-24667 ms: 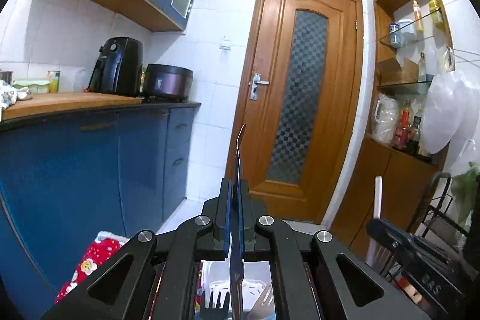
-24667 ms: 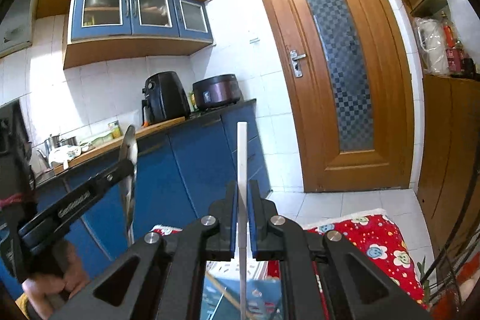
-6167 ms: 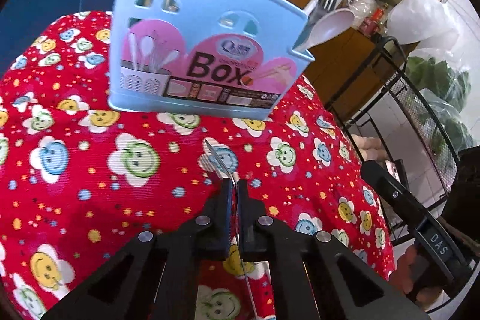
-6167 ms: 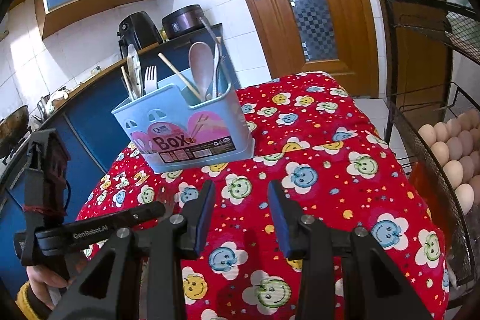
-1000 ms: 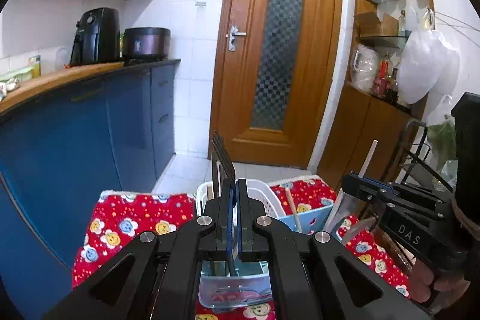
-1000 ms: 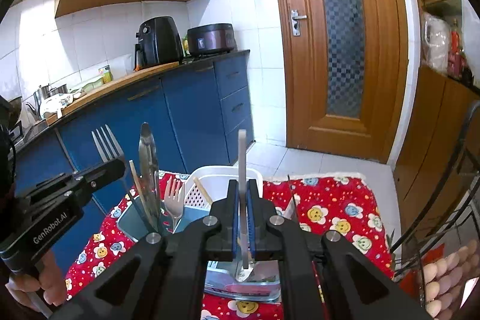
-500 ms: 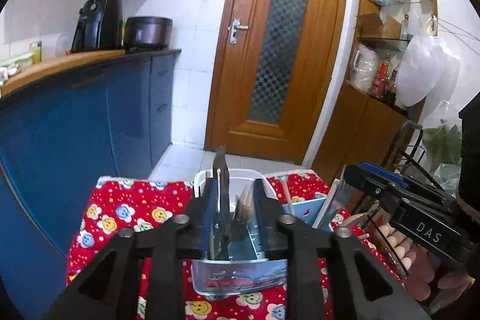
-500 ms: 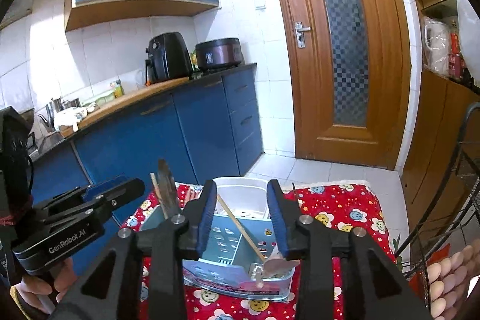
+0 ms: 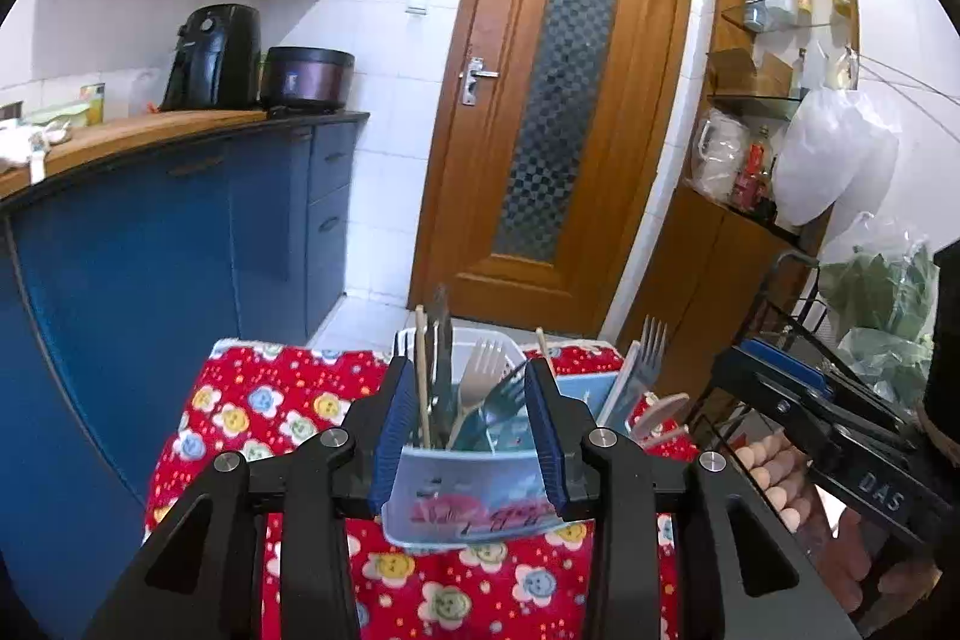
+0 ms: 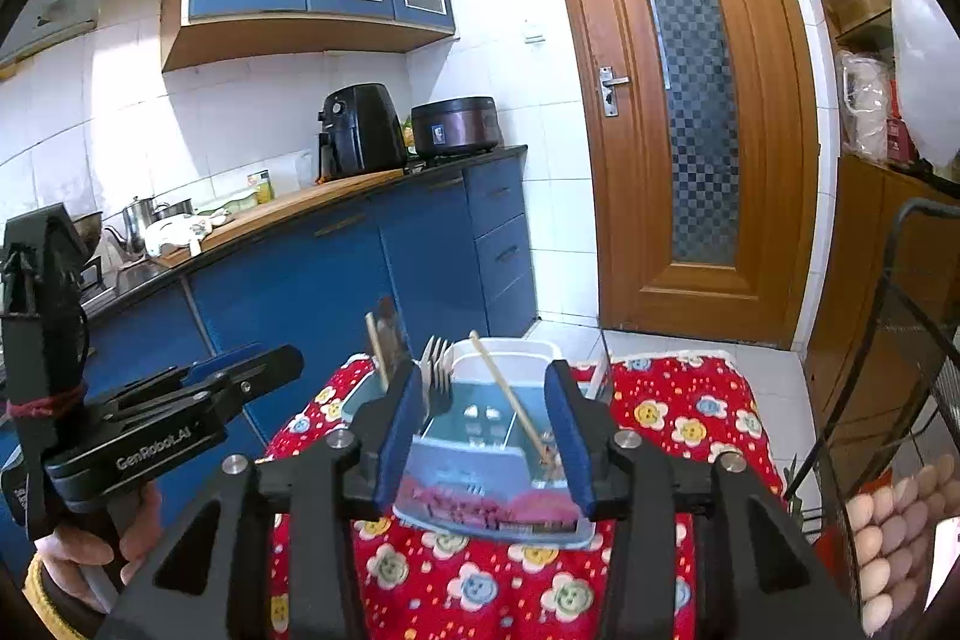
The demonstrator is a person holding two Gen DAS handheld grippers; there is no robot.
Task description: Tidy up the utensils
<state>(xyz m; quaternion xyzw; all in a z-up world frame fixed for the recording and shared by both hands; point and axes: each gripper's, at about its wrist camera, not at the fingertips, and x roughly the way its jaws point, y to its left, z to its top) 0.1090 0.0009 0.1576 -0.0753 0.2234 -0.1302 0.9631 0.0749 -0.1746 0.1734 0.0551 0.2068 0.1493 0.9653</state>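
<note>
1. Both grippers are empty: the left gripper [image 9: 471, 430] and the right gripper [image 10: 489, 436] each stand with blue-padded jaws parted, having just been opening, and nothing is pinched between the pads. What shows between the jaws is only the holder beyond them.

2. Most of the utensils seem already sorted. The pale blue plastic utensil holder [image 9: 474, 499] with a pink printed label stands upright on the red smiley-flower tablecloth [image 9: 252, 400], with a white slotted plastic basket [image 10: 501, 349] just behind it.

3. In the left wrist view, the holder's left part carries a pale wooden chopstick [image 9: 422, 376], a dark metal utensil [image 9: 442, 340] whose type I cannot make out, and a silver metal fork [image 9: 483, 370], tines up. Towards its right end stand another metal fork [image 9: 651, 355] and a pale pink-beige spoon [image 9: 660, 409].

4. In the right wrist view, a second wooden chopstick [image 10: 510, 394] leans diagonally across the middle compartment, not upright.

5. No loose utensil is visible on the cloth, though the gripper bodies hide the near part of it. My judgement is that the task is at or near its end; what may remain is straightening the leaning chopstick and checking the hidden patch of cloth.
</note>
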